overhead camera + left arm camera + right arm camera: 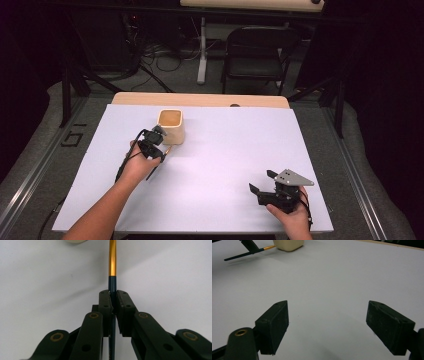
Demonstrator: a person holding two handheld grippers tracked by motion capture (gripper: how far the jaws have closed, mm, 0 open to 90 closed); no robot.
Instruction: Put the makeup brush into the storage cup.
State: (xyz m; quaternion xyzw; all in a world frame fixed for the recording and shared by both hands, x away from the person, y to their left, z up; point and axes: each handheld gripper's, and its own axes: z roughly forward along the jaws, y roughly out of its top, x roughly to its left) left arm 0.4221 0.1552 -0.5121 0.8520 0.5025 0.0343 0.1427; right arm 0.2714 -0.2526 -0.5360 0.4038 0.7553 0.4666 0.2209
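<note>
A slim pen-like stick [112,270] with a dark blue shaft and a gold front section is clamped between the pads of my left gripper [112,300], which is shut on it. From above, the left gripper [156,146] sits just left of and in front of a cream square cup [171,126], and the stick's gold end [167,149] points toward the cup's base. The cup's bottom edge [75,241] shows at the top of the left gripper view. My right gripper [261,181] rests near the front right of the white sheet. Its jaws [328,310] stand wide apart with nothing between them.
A white sheet [225,150] covers the tabletop, with a wooden edge [200,99] showing at the back. A dark folding chair [257,55] and cables stand on the floor beyond the table. In the right gripper view the cup [288,244] and the stick [244,255] lie far off at top left.
</note>
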